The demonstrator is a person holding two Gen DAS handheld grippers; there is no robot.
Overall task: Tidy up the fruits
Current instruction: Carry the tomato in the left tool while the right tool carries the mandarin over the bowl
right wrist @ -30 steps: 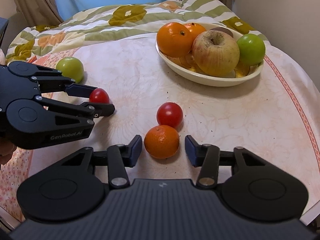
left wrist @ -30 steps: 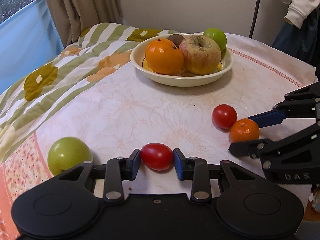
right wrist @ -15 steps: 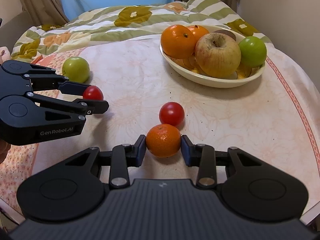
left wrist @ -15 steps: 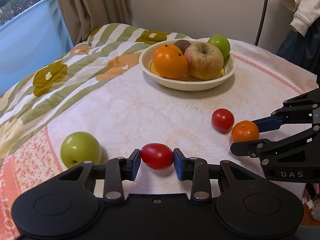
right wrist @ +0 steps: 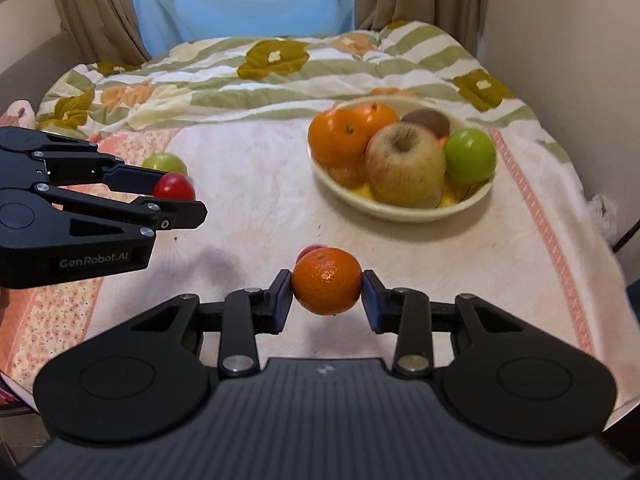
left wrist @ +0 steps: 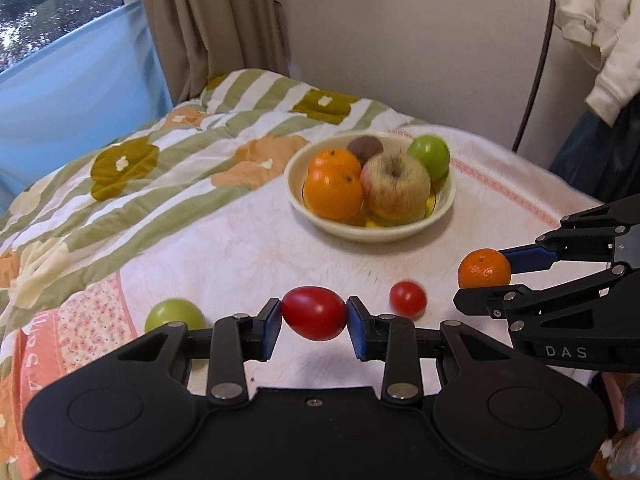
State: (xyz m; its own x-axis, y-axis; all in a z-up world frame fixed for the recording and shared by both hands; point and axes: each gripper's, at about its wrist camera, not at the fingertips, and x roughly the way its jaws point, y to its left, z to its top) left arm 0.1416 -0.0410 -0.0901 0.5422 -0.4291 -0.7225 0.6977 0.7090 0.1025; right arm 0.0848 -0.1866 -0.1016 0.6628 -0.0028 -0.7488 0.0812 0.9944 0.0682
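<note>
My left gripper (left wrist: 314,314) is shut on a red tomato (left wrist: 314,312) and holds it above the table; the tomato also shows in the right wrist view (right wrist: 173,186). My right gripper (right wrist: 326,282) is shut on a small mandarin (right wrist: 326,280), lifted off the cloth; it also shows in the left wrist view (left wrist: 484,268). A cream bowl (left wrist: 400,232) at the back holds oranges, an apple, a green apple and a brown fruit. A second red tomato (left wrist: 408,299) and a green apple (left wrist: 174,314) lie on the table.
The table wears a white flowered cloth (left wrist: 248,248) and a striped quilt (left wrist: 120,184) at the left. A wall, curtains and a window stand behind. Clothes (left wrist: 596,32) hang at the right. The table's right edge drops off close to the bowl (right wrist: 404,208).
Both grippers have risen from the table with their fruits, the tomato and the mandarin. The right gripper closed on the mandarin a second ago. The bowl now looks farther off.
</note>
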